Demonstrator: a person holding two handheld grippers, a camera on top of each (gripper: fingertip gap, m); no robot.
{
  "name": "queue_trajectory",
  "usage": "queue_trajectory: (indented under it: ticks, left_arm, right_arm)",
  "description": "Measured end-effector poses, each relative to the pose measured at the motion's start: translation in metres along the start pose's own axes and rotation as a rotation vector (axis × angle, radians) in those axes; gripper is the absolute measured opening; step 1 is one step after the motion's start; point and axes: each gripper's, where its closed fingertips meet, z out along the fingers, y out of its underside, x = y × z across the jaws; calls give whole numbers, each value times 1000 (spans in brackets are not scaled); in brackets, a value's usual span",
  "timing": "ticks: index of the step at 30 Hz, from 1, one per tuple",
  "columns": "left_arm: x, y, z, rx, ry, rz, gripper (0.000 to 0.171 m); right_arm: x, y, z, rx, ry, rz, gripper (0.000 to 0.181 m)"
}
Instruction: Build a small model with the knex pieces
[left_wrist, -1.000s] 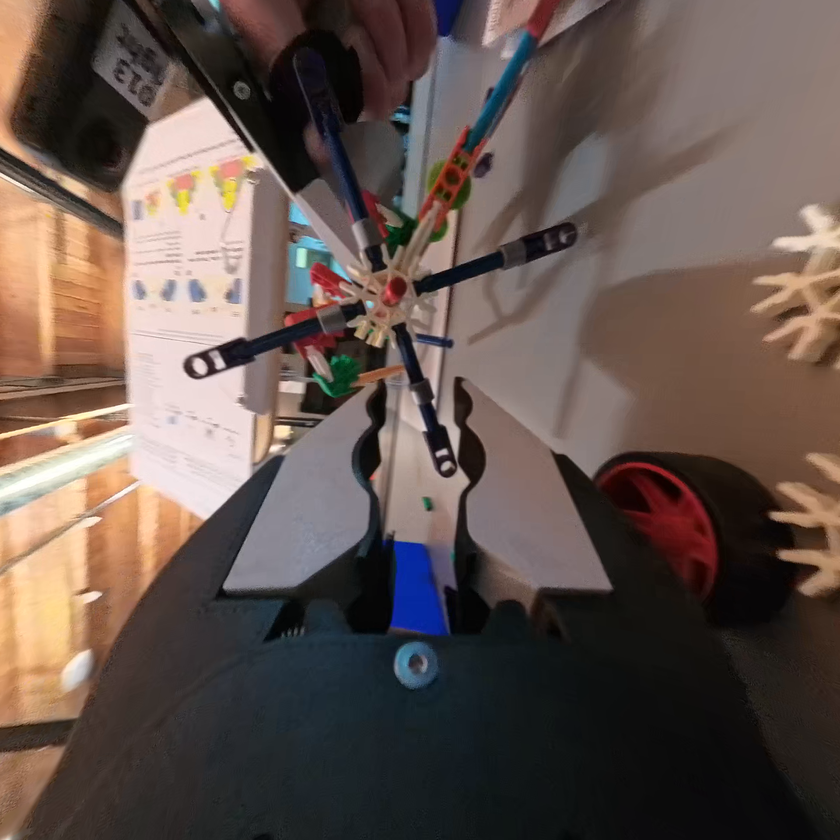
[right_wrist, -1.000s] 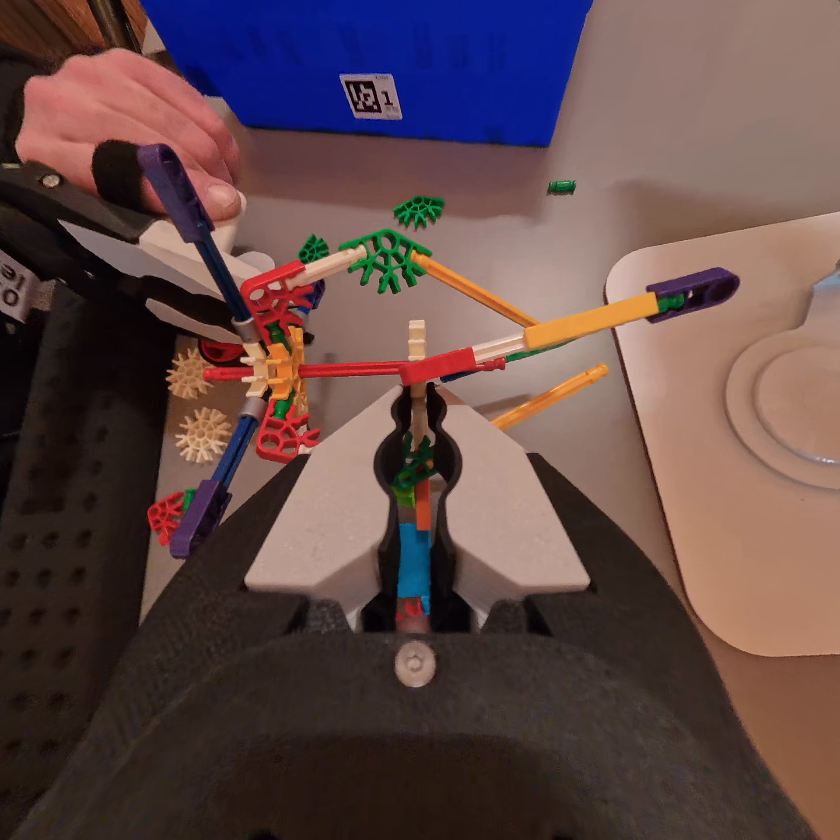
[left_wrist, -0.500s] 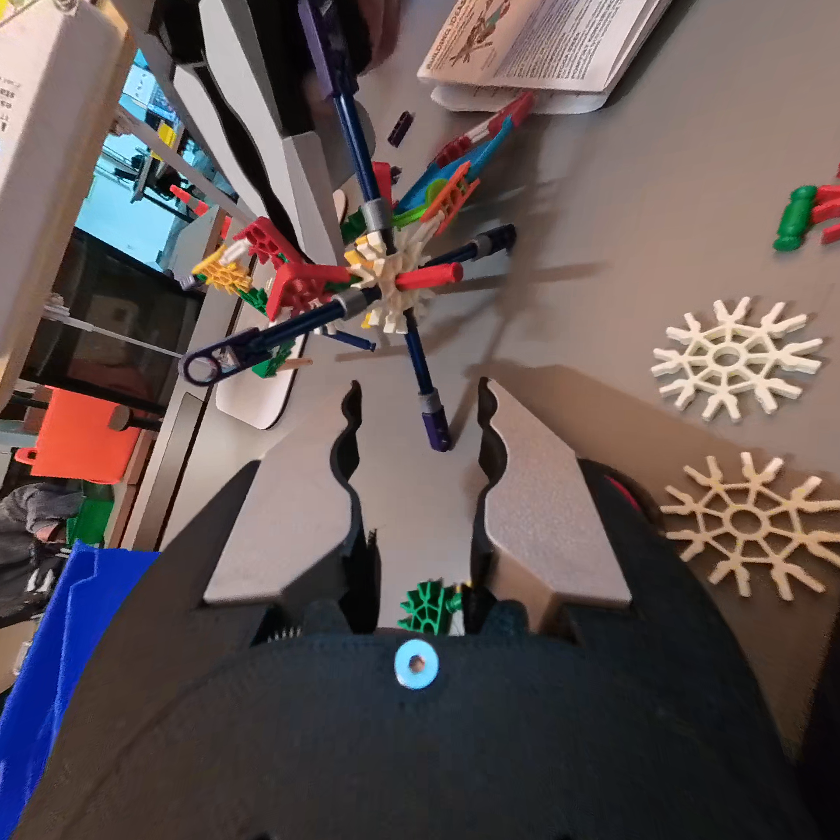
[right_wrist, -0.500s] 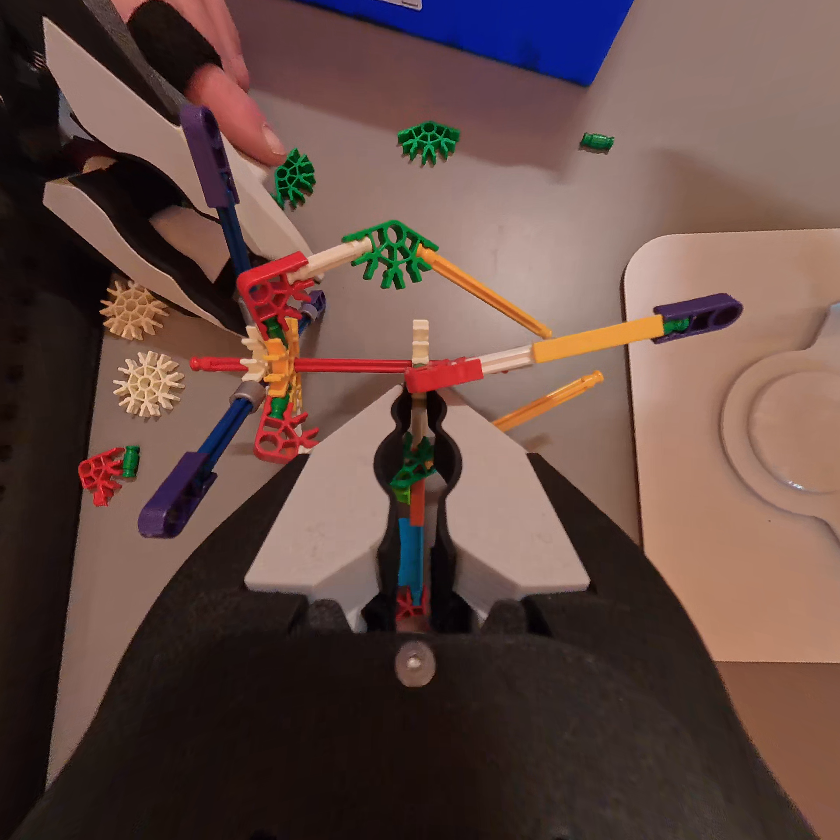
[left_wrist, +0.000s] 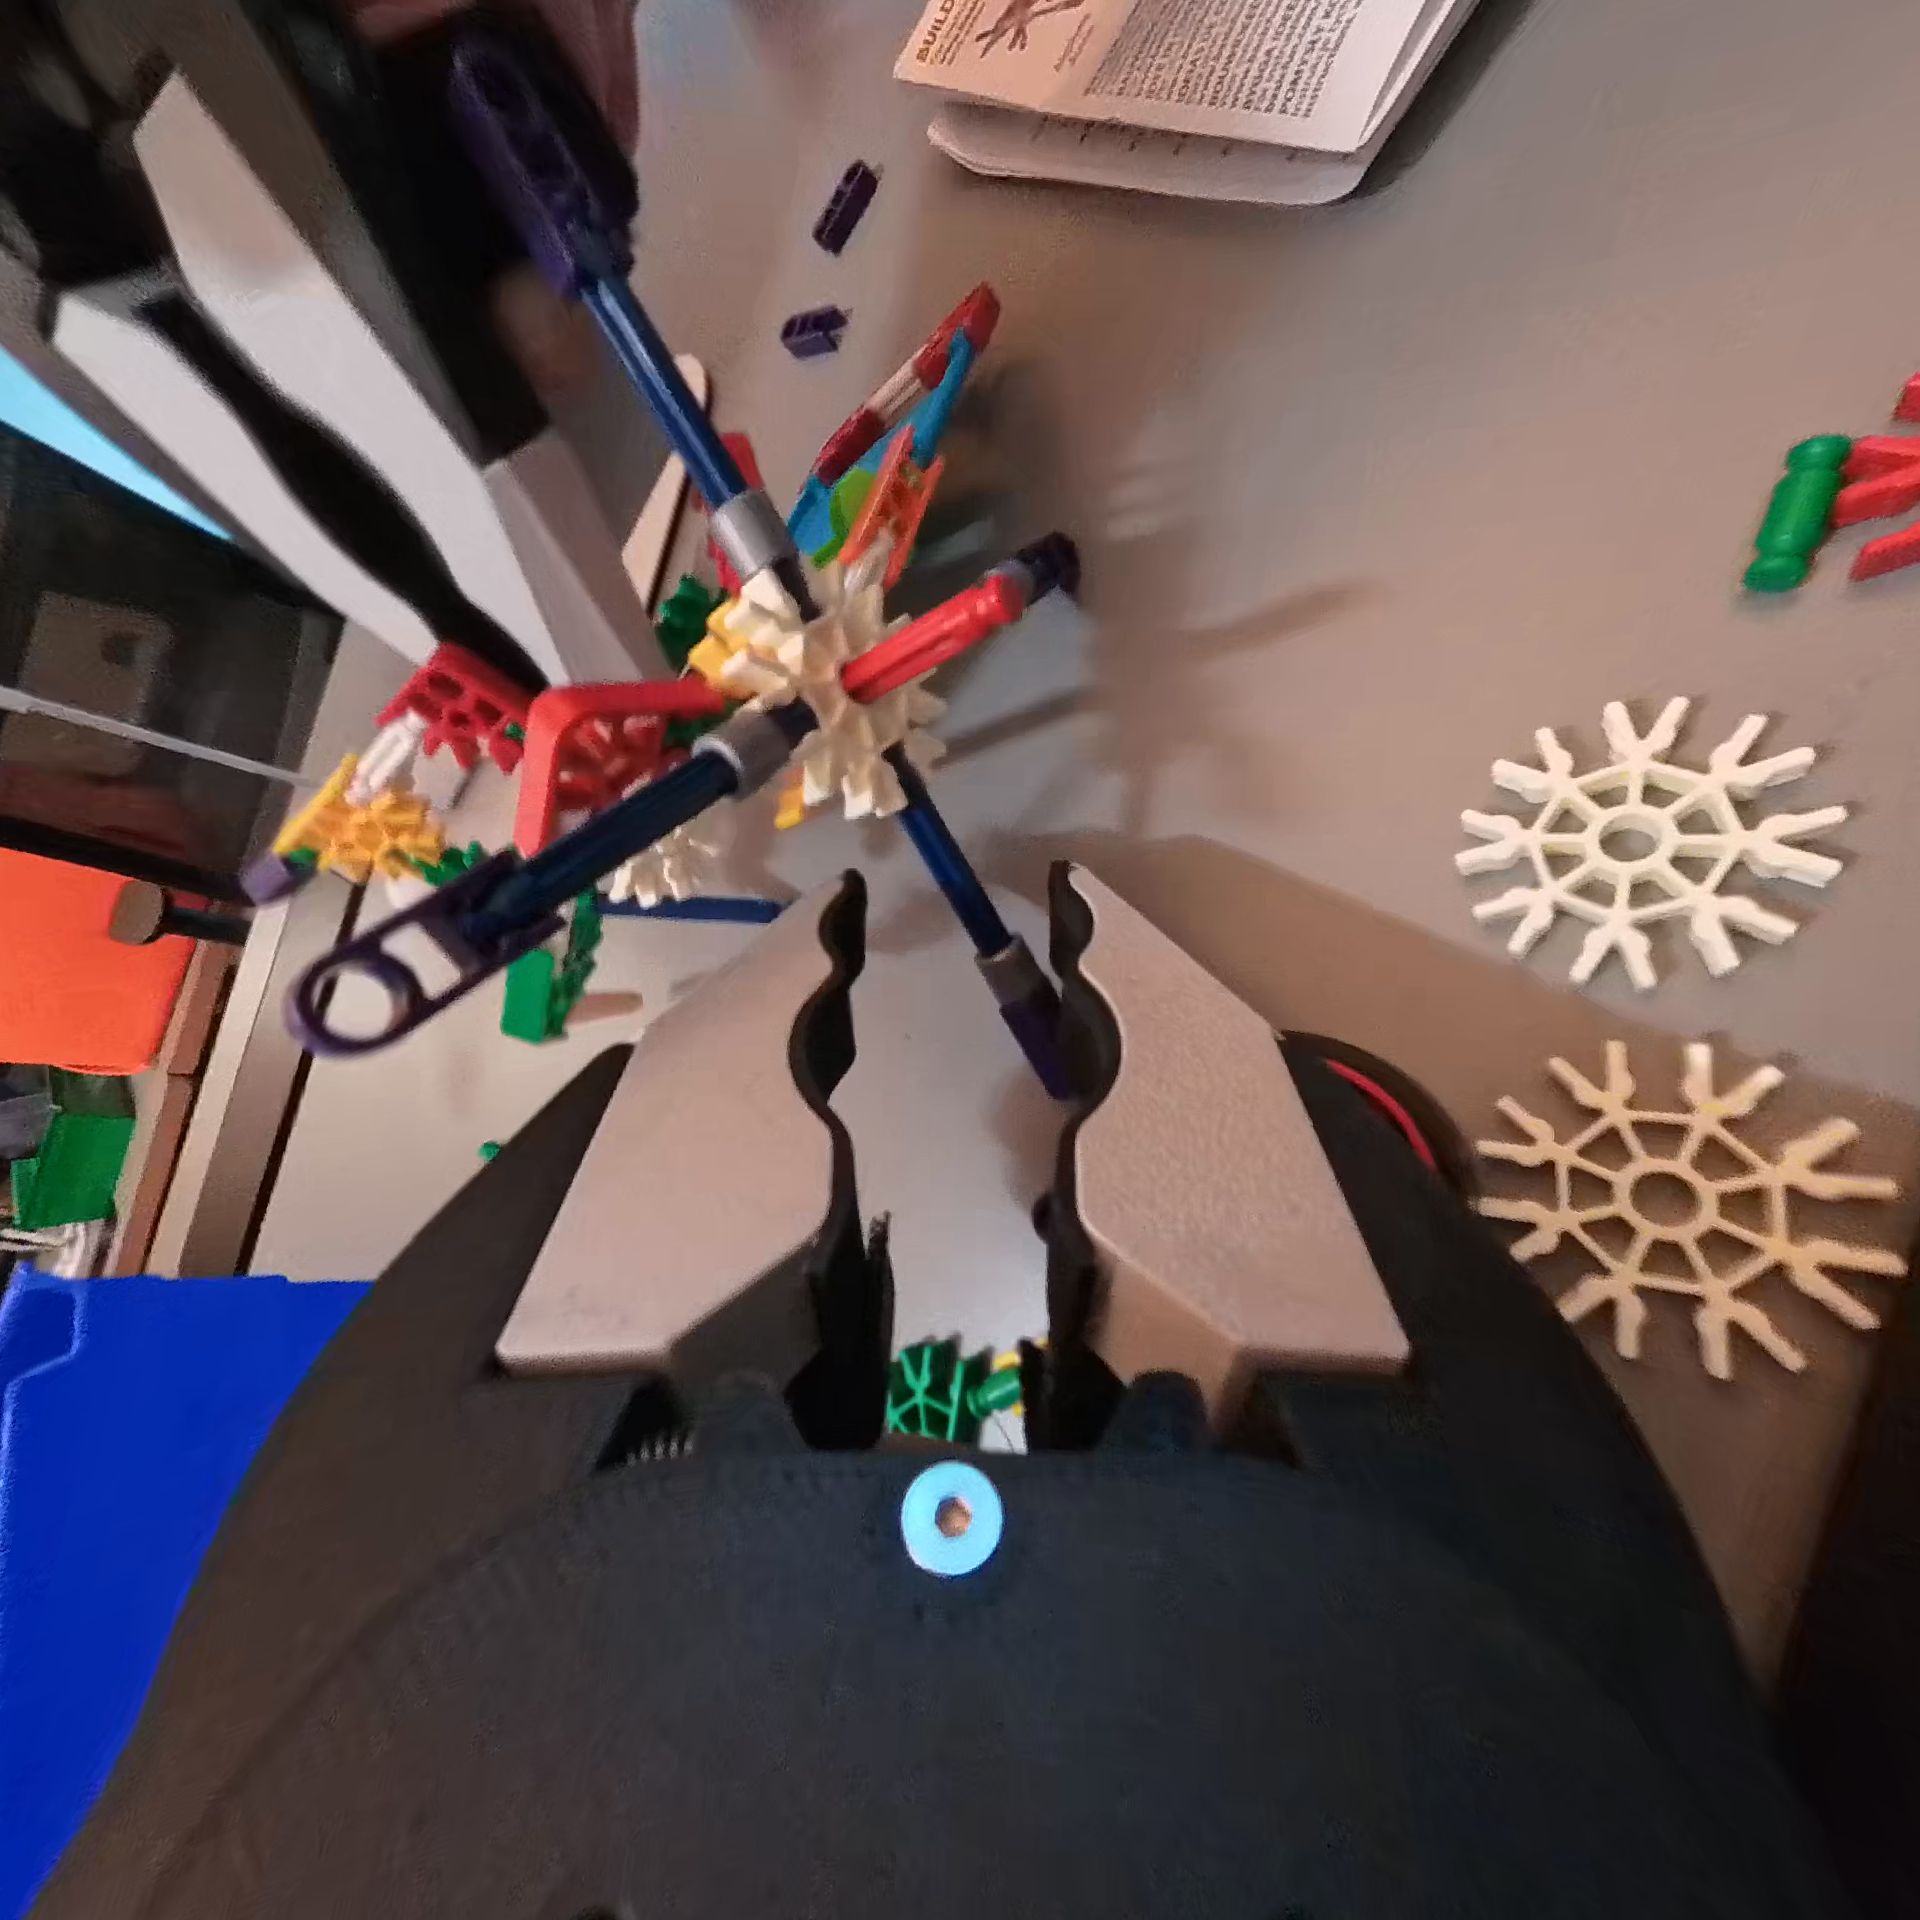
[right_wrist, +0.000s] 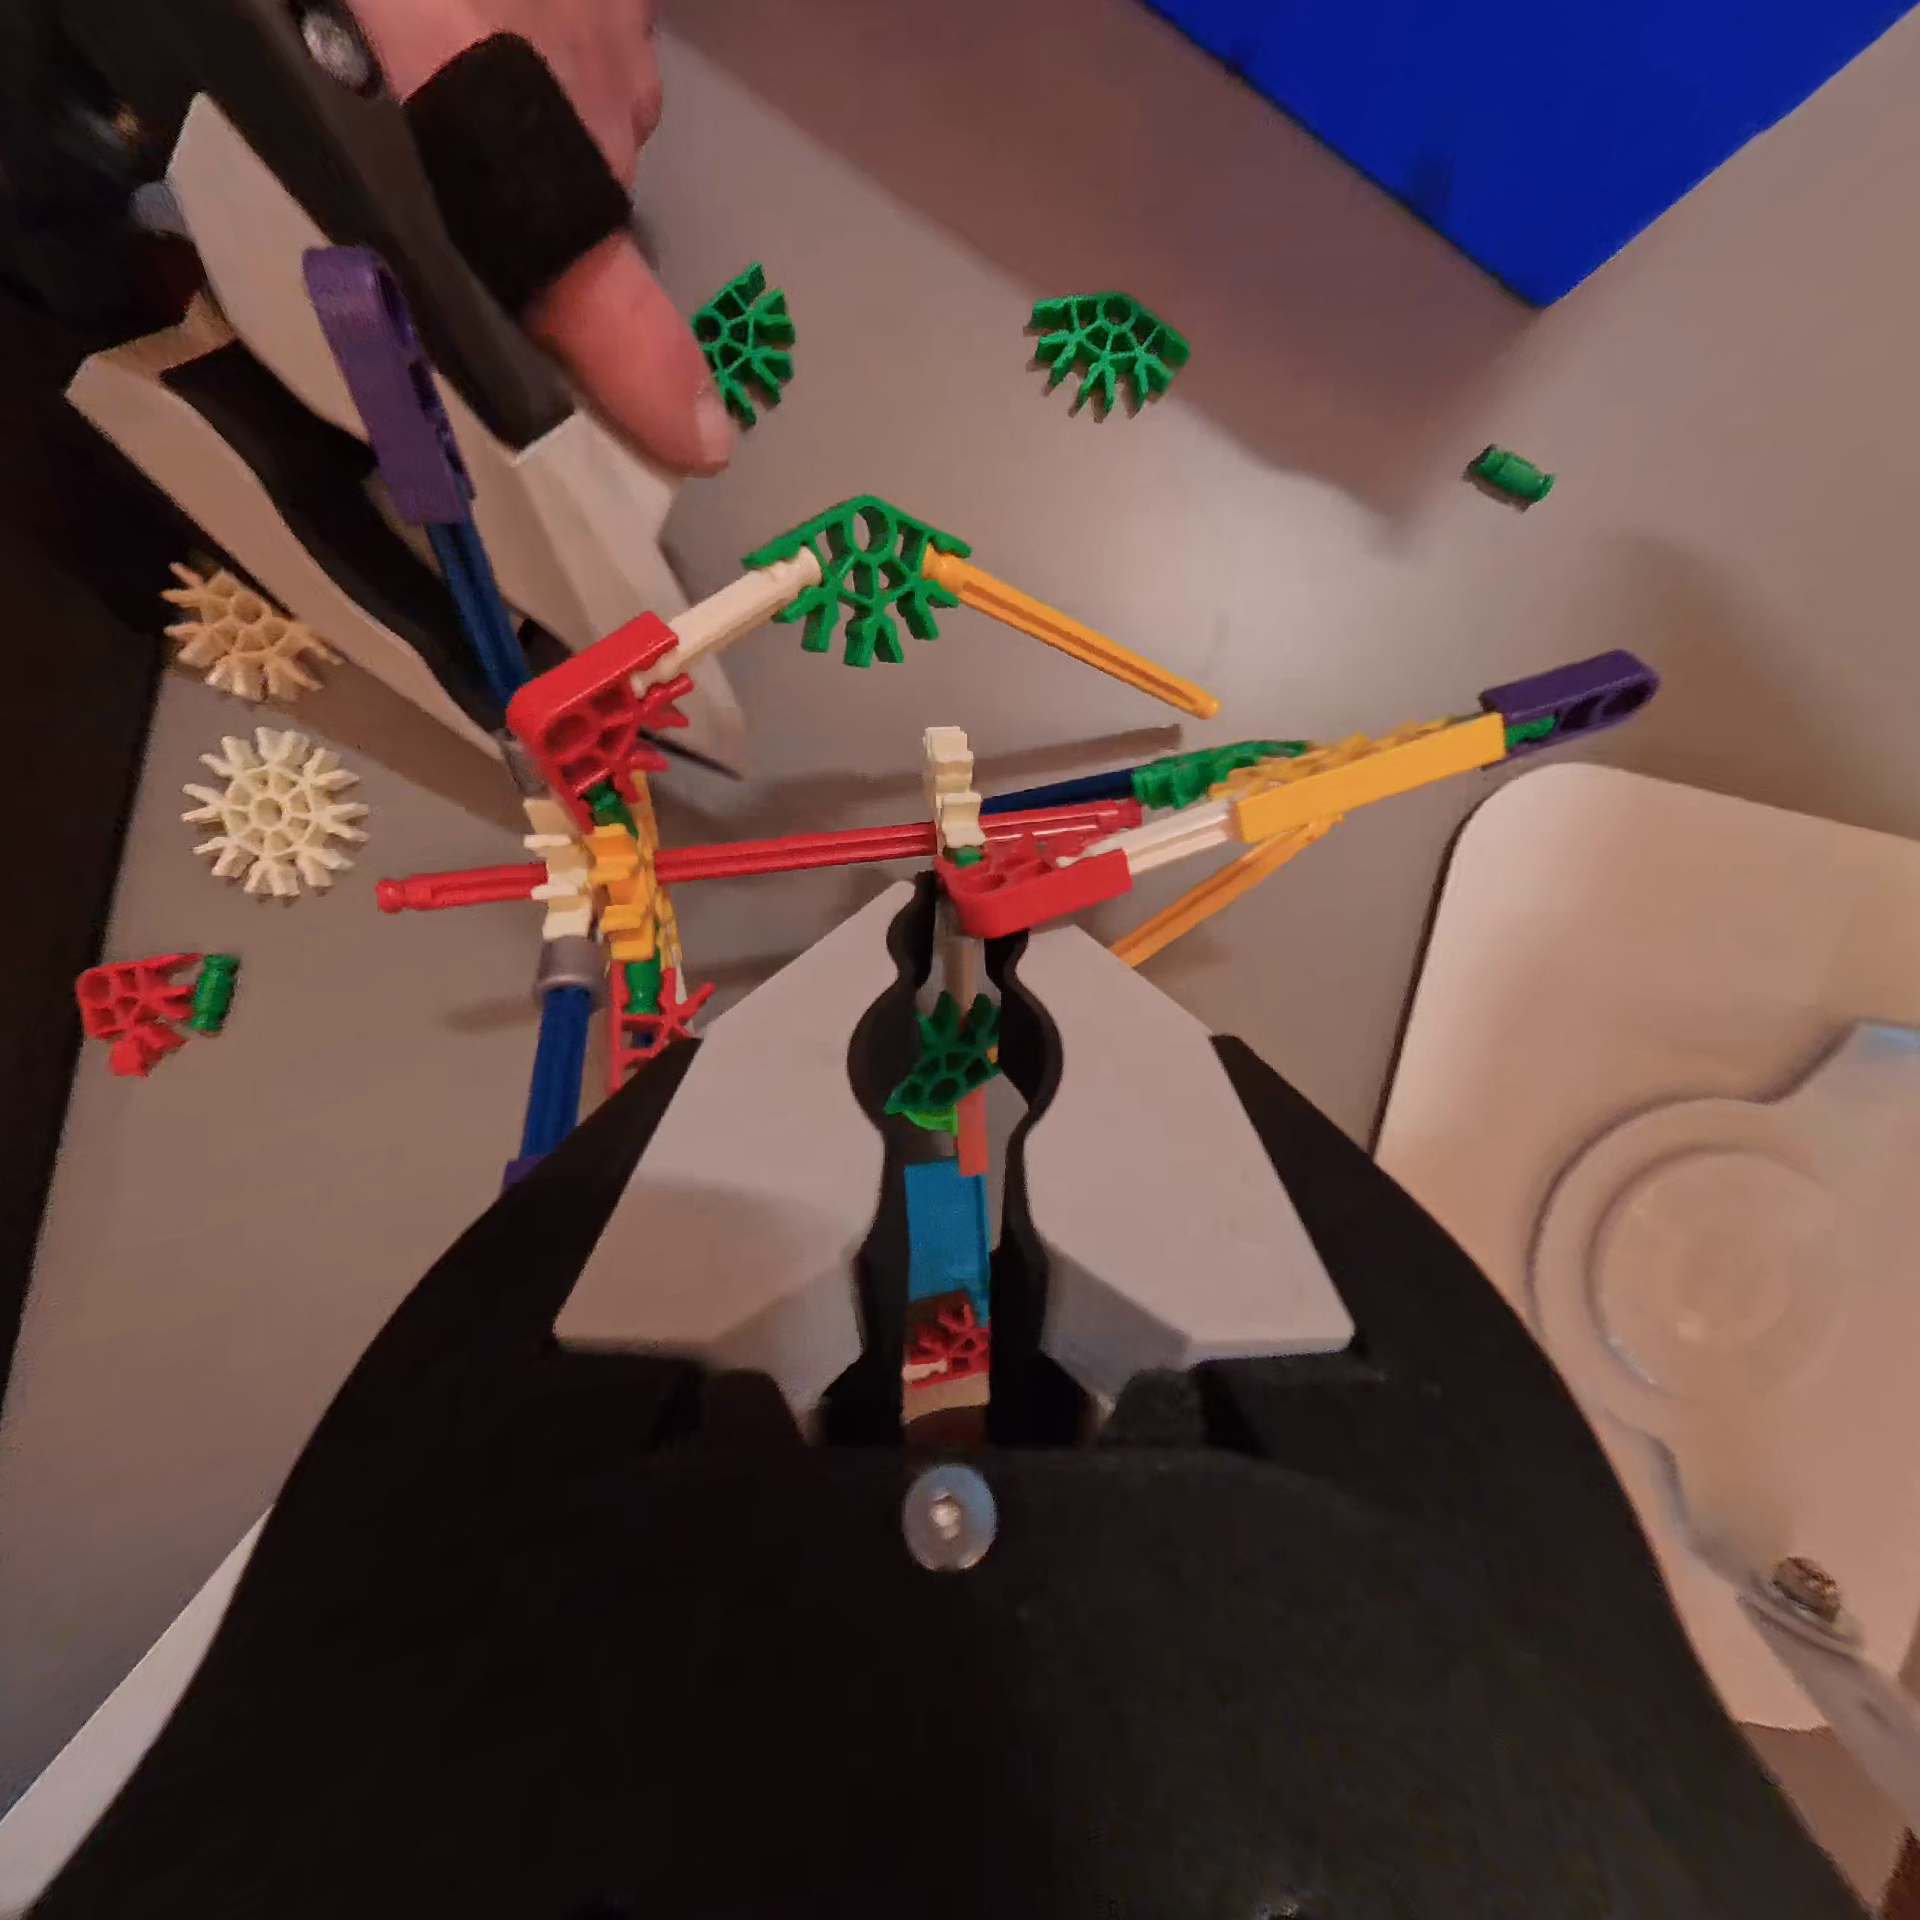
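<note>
A toy model of coloured plastic rods and connectors hangs above the grey table. Its white snowflake hub (left_wrist: 842, 686) carries blue rods with purple ends and a red rod. My right gripper (right_wrist: 961, 925) is shut on the model's stem (right_wrist: 951, 1049), a stack of white, green, blue and red pieces. My left gripper (left_wrist: 954, 914) is open. One blue rod's purple tip (left_wrist: 1029, 1013) lies between its fingers, against the right one. In the right wrist view the left gripper's white fingers (right_wrist: 582, 520) stand beside the red corner connector (right_wrist: 592, 707), with a person's finger above.
Two white snowflake connectors (left_wrist: 1652, 842) (left_wrist: 1683, 1205) lie on the table to the right, beside a black wheel (left_wrist: 1371, 1091). Loose green connectors (right_wrist: 1107, 348), a red one (right_wrist: 135, 1003), a blue bin (right_wrist: 1558, 125), a white board (right_wrist: 1662, 1143) and a booklet (left_wrist: 1174, 83) surround the model.
My left gripper has swung to face down at the table and opened wider; the blue rod's purple tip now sits deeper between its fingers. My right gripper keeps its hold and has tilted.
</note>
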Motion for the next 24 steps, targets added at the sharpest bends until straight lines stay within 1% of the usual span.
queue_trajectory:
  ticks: [2, 3, 5, 7, 9, 11, 12, 14, 15, 17, 20, 22, 24]
  left_arm:
    - [0, -3, 2, 0, -1, -5, 34]
    - [-1, -5, 1, 10, -5, -1, 34]
    - [-4, -3, -1, 4, -20, -2, 33]
    - [-3, 0, -2, 6, 1, -27, 31]
    - [-6, 1, -4, 4, -12, -34, 30]
    - [-5, 0, -6, 9, 0, -47, 28]
    - [-4, 2, -6, 3, 4, -48, 26]
    - [-1, 2, -7, 3, 14, -35, 20]
    - [-2, 2, -7, 0, 12, -35, 20]
    - [0, 1, -7, 2, 22, -42, 17]
    - [0, 1, -5, -3, 27, -51, 9]
    - [1, -1, -3, -2, 42, -70, 7]
    - [-3, 1, 0, -24, 18, -60, 8]
  right_arm:
    - [4, -1, 3, -24, 19, -7, 9]
    - [6, 0, 3, -35, 34, -6, 13]
    - [7, -1, -3, -36, 56, 5, 25]
    - [10, -1, -16, -19, 92, 29, 32]
    - [13, 6, -32, -25, 149, 82, 31]
    - [22, 19, -54, -61, 282, 138, 27]
    - [22, 24, -66, -56, 327, 154, 26]
    - [12, 32, -81, -35, 361, 204, 23]
    - [2, 37, -83, -37, 354, 207, 23]
    - [-22, 46, -78, -51, 313, 193, 22]
    - [-51, 53, -51, -65, 247, 153, 22]
    - [-49, 62, -32, -114, 279, 153, 22]
    - [-41, 68, -19, -134, 317, 162, 12]
